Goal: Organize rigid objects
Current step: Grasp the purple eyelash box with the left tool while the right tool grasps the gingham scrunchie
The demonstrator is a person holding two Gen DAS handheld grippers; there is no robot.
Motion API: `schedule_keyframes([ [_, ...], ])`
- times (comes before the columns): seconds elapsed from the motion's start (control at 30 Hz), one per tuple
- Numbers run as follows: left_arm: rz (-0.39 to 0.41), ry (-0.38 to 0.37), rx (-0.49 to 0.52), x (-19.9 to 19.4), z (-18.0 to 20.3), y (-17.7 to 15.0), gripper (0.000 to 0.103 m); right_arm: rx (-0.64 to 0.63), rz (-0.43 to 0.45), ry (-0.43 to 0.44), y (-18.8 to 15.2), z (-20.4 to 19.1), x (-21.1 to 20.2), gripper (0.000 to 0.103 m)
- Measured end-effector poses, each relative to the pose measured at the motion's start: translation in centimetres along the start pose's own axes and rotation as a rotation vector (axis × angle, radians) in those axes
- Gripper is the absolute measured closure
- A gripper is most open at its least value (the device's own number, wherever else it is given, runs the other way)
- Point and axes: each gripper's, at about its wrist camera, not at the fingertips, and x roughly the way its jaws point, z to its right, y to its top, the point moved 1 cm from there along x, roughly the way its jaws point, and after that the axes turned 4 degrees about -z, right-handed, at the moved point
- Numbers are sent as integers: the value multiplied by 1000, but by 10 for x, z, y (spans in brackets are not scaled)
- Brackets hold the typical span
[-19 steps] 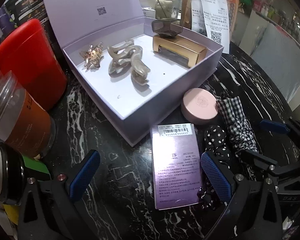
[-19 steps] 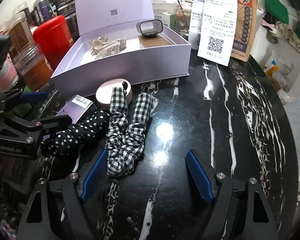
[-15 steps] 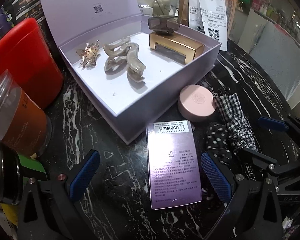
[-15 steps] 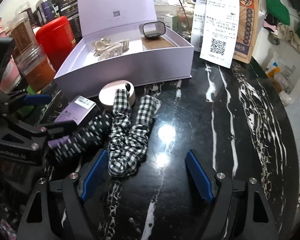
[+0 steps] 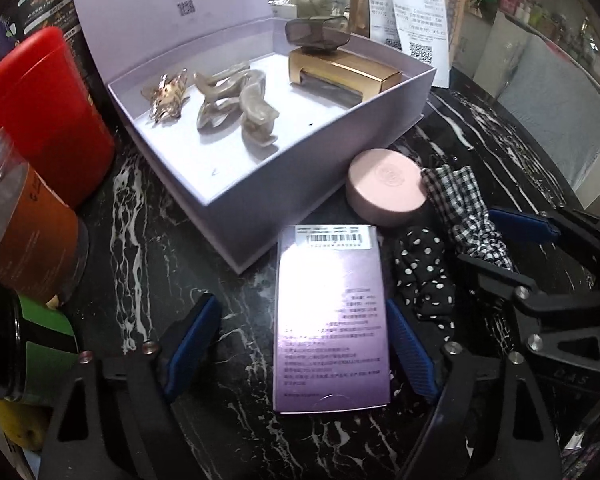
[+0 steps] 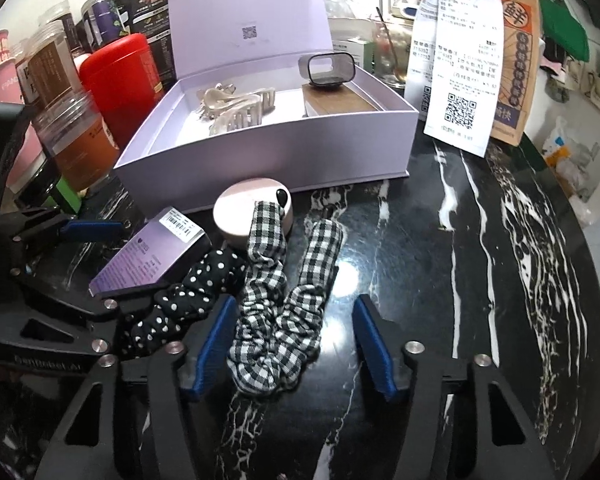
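Both tongs have just been closing: left tongs point(image 5: 302, 346) straddle the purple carton point(image 5: 332, 320), left pad still clear; right tongs point(image 6: 290, 346) stand spread around the checked scrunchie point(image 6: 278, 312). Uneven contact could skid the carton into the dotted scrunchie point(image 5: 426, 276) at lower right.

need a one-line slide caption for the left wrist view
Left gripper, jaws closing around a purple carton on the black marble table, beside an open lilac box of hair clips.

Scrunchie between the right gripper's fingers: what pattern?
Black-and-white gingham check on the scrunchie; clearest in the right wrist view.
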Motion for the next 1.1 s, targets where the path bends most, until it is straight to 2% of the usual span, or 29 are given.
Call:
schedule_keyframes([
  [0.1, 14, -7, 10, -3, 3, -1, 38, -1, 9, 4, 0, 0, -1, 62],
  [0.13, 15, -9, 14, -4, 4, 0, 40, 3, 11, 6, -1, 1, -1, 64],
  [0.2, 21, -16, 24, -5, 7, -1, 52, 5, 14, 4, -2, 2, -2, 67],
  [0.33, 23, -14, 31, -4, 11, 2, 53, -1, 15, -5, -7, 3, -6, 71],
  [0.53, 0, -9, 39, -9, 17, -8, 53, -22, 7, -12, -21, 4, -16, 72],
  [0.83, -21, -16, 15, -26, 25, -45, 53, -95, -47, -52, -54, -3, -40, 72],
  [1.1, 9, -16, 5, -32, 25, -55, 53, -29, -37, -56, -62, 0, -40, 67],
])
